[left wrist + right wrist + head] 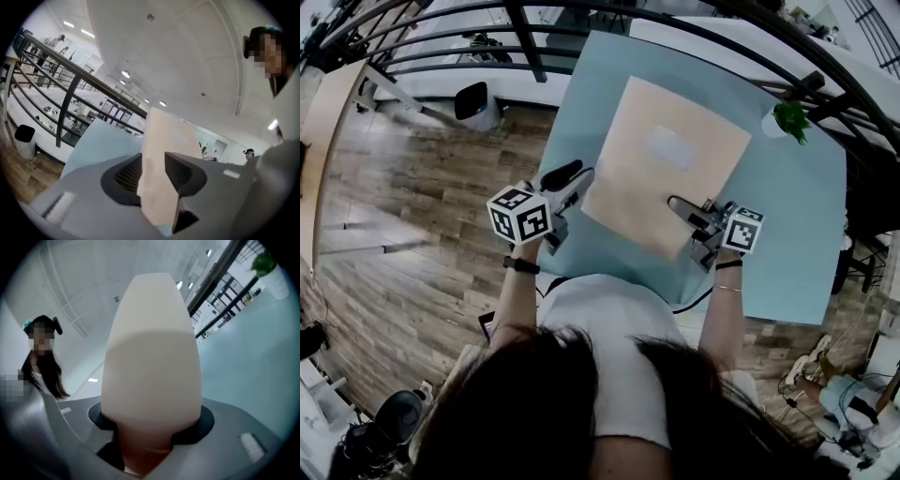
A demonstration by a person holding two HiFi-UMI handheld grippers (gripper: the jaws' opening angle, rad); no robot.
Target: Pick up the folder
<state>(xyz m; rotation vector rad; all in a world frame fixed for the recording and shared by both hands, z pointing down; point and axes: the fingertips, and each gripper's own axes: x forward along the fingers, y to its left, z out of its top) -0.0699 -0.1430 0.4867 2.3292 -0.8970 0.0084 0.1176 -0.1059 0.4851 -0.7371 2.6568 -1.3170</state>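
Left gripper [154,176]: closed on the left near edge of the folder [670,164].
Right gripper [150,427]: closed on the folder's near right edge.
Folder: pale beige, held by both grippers over the light blue table [787,244].
Surroundings: a small green plant [789,117] is seen near the table's far right edge, and a dark railing [487,37] beyond.
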